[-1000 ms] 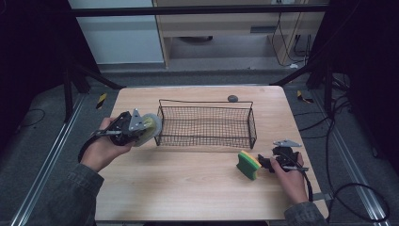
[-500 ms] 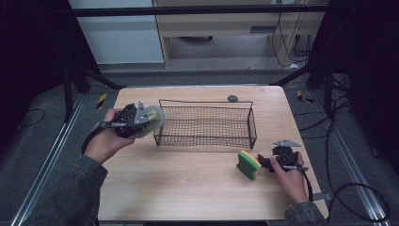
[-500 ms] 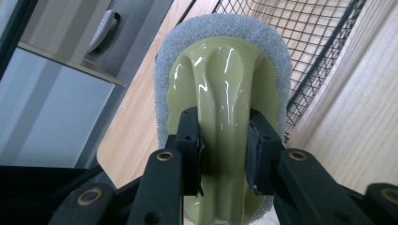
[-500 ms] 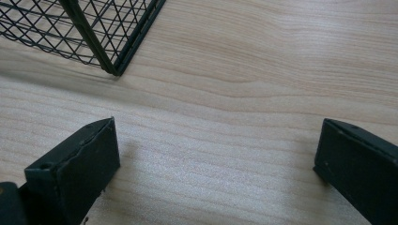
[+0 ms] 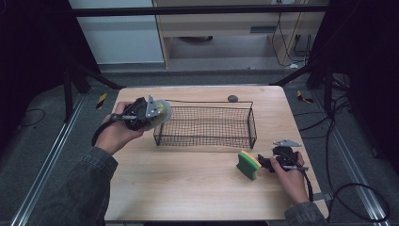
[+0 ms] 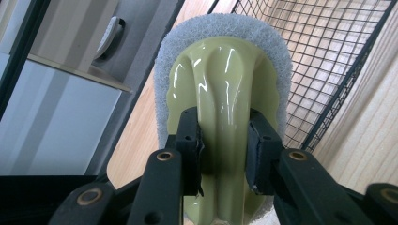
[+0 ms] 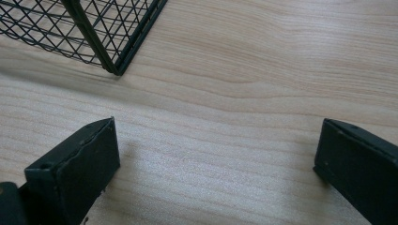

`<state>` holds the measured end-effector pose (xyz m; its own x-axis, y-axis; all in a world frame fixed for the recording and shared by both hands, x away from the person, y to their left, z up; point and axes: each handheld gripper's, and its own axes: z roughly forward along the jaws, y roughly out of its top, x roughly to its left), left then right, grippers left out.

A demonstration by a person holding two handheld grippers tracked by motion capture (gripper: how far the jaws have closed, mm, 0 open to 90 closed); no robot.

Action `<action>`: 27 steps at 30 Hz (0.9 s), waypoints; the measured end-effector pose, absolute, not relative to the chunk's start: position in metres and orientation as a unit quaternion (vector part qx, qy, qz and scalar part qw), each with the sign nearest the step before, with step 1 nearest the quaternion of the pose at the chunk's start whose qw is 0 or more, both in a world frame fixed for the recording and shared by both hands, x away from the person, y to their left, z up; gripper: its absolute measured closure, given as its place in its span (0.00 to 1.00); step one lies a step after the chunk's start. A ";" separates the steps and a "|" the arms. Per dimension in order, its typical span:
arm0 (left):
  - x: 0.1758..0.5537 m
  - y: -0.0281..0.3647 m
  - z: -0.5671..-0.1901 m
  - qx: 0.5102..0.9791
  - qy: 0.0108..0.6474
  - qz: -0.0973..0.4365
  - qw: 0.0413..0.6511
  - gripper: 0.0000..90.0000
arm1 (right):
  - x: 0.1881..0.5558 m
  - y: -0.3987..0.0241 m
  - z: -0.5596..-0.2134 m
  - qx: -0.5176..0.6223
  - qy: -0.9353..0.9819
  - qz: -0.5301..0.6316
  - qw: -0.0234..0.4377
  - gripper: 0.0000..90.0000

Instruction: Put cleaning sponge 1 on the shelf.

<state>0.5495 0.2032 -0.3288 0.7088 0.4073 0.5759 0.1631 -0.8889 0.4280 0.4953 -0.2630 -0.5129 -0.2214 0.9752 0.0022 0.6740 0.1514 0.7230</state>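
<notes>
At the basket's left end, your left gripper [image 5: 153, 113] holds a pale green scrubber [image 6: 225, 89] with a white pad rim, raised off the table [image 5: 188, 188] and level with the rim of the basket [image 5: 205, 126]. Its jaws are clamped on the scrubber's glossy central ridge, one on each side. Your right gripper [image 5: 268, 162] rests low on the table near the right edge, jaws spread wide with bare wood between them, and a green-and-yellow sponge [image 5: 248, 164] lies just beside it on its left, in front of the basket's right corner.

The likely aim, judging from the layout, is to drop the scrubber into the basket. Watch two things. The ridge you are gripping is smooth and curved, so a quick tilt or a knock could let it slide out and fall outside the wire. Also, the scrubber's wide pad sits close to the near-left corner of the rim; come across too low and it will catch the wire and shove or tip the light basket.
</notes>
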 end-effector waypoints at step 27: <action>0.557 0.181 -0.322 0.915 0.121 0.353 0.154 0.78 | 0.495 -0.263 -0.513 0.571 0.721 0.307 0.245 0.01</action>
